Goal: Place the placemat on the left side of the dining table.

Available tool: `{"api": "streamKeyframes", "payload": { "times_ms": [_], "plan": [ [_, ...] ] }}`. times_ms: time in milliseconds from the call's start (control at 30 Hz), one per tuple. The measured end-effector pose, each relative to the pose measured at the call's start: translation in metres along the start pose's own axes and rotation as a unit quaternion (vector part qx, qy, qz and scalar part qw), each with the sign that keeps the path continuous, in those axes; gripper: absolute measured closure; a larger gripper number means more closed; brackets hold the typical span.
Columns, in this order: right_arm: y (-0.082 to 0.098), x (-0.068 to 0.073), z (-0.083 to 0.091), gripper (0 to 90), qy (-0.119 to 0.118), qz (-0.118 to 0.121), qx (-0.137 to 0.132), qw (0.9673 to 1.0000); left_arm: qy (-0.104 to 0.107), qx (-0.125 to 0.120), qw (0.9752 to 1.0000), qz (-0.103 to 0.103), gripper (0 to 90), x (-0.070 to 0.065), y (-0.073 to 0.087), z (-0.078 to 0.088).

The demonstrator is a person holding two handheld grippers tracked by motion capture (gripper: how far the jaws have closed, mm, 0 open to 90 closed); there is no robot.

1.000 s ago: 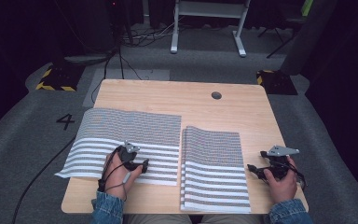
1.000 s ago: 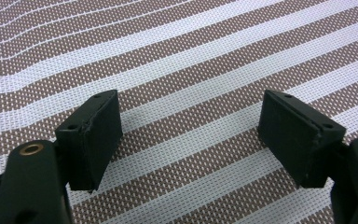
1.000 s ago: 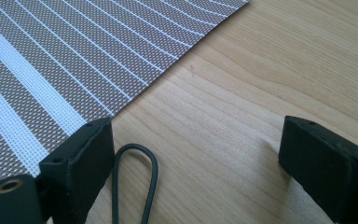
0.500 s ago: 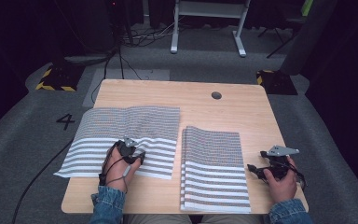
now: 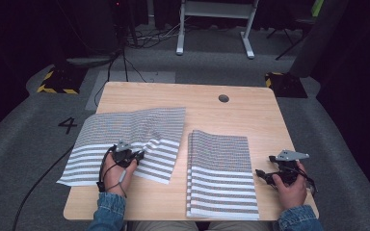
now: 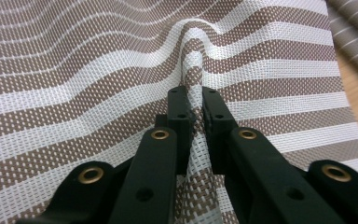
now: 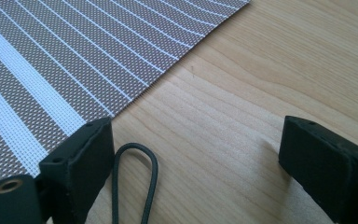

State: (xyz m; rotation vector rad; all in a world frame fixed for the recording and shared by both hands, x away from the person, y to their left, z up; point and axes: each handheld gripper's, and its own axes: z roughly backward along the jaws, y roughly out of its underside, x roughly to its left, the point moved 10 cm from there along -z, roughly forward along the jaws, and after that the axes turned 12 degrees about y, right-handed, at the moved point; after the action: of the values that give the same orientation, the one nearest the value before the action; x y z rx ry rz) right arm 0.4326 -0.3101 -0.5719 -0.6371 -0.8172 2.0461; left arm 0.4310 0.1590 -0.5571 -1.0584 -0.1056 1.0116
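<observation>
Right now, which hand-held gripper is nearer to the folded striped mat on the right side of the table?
Right. The right hand-held gripper sits on bare wood just beside the folded striped mat, jaws open. The left hand-held gripper is farther off, pinching a ridge of the spread striped mat.

Looks like a lab or recording studio: dark surrounds, grey carpet (image 5: 38,159) numbered 4 (image 5: 67,125), hazard-striped blocks (image 5: 58,82), floor cables (image 5: 139,38).
</observation>
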Motion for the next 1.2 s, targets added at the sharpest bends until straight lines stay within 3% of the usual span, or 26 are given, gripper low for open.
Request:
{"api": "streamKeyframes", "payload": {
  "times_ms": [67, 133, 267, 400, 433, 467, 500, 533, 567, 600, 633, 667, 700, 733, 767, 800, 833, 867, 900, 933, 967, 1000, 1067, 1133, 1167, 1200],
  "plan": [
    [0.0, 0.0, 0.0, 10.6, 0.0, 0.001, 0.0, 1.0, 0.007, -0.016, 0.9998, -0.011, 85.5, -0.003, -0.005, 0.005],
    [0.0, 0.0, 0.0, 10.6, -0.001, 0.001, 0.0, 1.0, 0.042, -0.039, 0.9978, -0.033, 85.8, -0.016, -0.013, 0.013],
    [0.0, 0.0, 0.0, 10.6, -0.001, 0.001, 0.0, 1.0, 0.078, -0.049, 0.9945, -0.051, 86.0, -0.033, -0.018, 0.019],
    [0.0, 0.0, 0.0, 10.6, -0.001, 0.002, 0.0, 1.0, 0.106, -0.041, 0.9888, -0.096, 86.0, -0.055, -0.018, 0.024],
    [0.0, 0.0, 0.0, 10.7, -0.001, 0.001, 0.0, 1.0, 0.13, -0.03, 0.9828, -0.128, 86.0, -0.067, -0.017, 0.028],
    [0.0, 0.0, 0.0, 10.7, -0.001, 0.001, 0.0, 1.0, 0.13, -0.03, 0.9828, -0.128, 85.9, -0.067, -0.017, 0.028],
    [0.0, 0.0, 0.0, 10.6, -0.001, 0.001, 0.0, 1.0, 0.172, -0.009, 0.9724, -0.157, 85.9, -0.083, -0.011, 0.03],
    [0.0, 0.0, 0.0, 10.6, -0.001, 0.001, 0.0, 1.0, 0.172, -0.009, 0.9724, -0.157, 85.9, -0.083, -0.011, 0.03],
    [0.0, 0.0, 0.0, 10.7, -0.001, 0.002, 0.0, 1.0, 0.193, 0.002, 0.9655, -0.175, 85.6, -0.09, -0.008, 0.032],
    [0.0, 0.0, 0.0, 10.7, -0.001, 0.001, 0.0, 1.0, 0.24, 0.028, 0.9517, -0.189, 84.8, -0.103, 0.002, 0.034],
    [0.0, 0.0, 0.0, 10.6, -0.001, 0.001, 0.0, 1.0, 0.258, 0.041, 0.9461, -0.191, 82.4, -0.108, 0.007, 0.033],
    [0.0, 0.0, 0.0, 10.7, -0.001, 0.001, 0.0, 1.0, 0.273, 0.057, 0.9427, -0.183, 77.9, -0.111, 0.013, 0.033],
    [0.0, 0.0, 0.0, 10.6, -0.001, 0.001, 0.0, 1.0, 0.281, 0.051, 0.9423, -0.174, 70.4, -0.114, 0.015, 0.031],
    [0.0, 0.0, 0.0, 10.6, -0.001, 0.001, 0.0, 1.0, 0.281, 0.051, 0.9423, -0.174, 59.2, -0.114, 0.015, 0.031],
    [0.0, 0.0, 0.0, 10.6, -0.001, 0.001, 0.0, 1.0, 0.274, 0.022, 0.9484, -0.159, 46.5, -0.113, 0.01, 0.026],
    [0.0, 0.0, 0.0, 10.7, -0.001, 0.002, 0.0, 1.0, 0.274, 0.022, 0.9484, -0.159, 41.3, -0.113, 0.01, 0.026],
    [0.0, 0.0, 0.0, 10.6, -0.001, 0.001, 0.0, 1.0, 0.226, 0.022, 0.9632, -0.143, 41.6, -0.1, 0.007, 0.024],
    [0.0, 0.0, 0.0, 10.6, -0.001, 0.001, 0.0, 1.0, 0.226, 0.022, 0.9632, -0.143, 42.0, -0.1, 0.007, 0.024],
    [0.0, 0.0, 0.0, 10.6, -0.001, 0.001, 0.0, 1.0, 0.158, 0.023, 0.9798, -0.12, 42.0, -0.082, 0.004, 0.025],
    [0.0, 0.0, 0.0, 10.6, -0.001, 0.002, 0.0, 1.0, 0.127, 0.016, 0.9862, -0.106, 41.7, -0.074, 0.002, 0.026],
    [0.0, 0.0, 0.0, 10.7, -0.001, 0.002, 0.0, 1.0, 0.127, 0.016, 0.9862, -0.106, 41.4, -0.074, 0.002, 0.026],
    [0.0, 0.0, 0.0, 10.6, -0.001, 0.001, 0.0, 1.0, 0.1, 0.007, 0.9914, -0.084, 41.4, -0.067, 0.001, 0.029],
    [0.0, 0.0, 0.0, 10.6, -0.001, 0.001, 0.0, 1.0, 0.057, -0.007, 0.9975, -0.041, 40.9, -0.057, 0.003, 0.034],
    [0.0, 0.0, 0.0, 10.7, -0.001, 0.001, 0.0, 1.0, 0.021, -0.004, 0.9998, -0.004, 40.4, -0.052, 0.011, 0.04],
    [0.0, 0.0, 0.0, 10.6, -0.001, 0.002, 0.0, 1.0, -0.015, 0.001, 0.9998, 0.008, 39.8, -0.047, 0.02, 0.044],
    [0.0, 0.0, 0.0, 10.6, -0.001, 0.002, 0.0, 1.0, -0.015, 0.001, 0.9998, 0.008, 39.5, -0.047, 0.02, 0.044]
  ]
}}
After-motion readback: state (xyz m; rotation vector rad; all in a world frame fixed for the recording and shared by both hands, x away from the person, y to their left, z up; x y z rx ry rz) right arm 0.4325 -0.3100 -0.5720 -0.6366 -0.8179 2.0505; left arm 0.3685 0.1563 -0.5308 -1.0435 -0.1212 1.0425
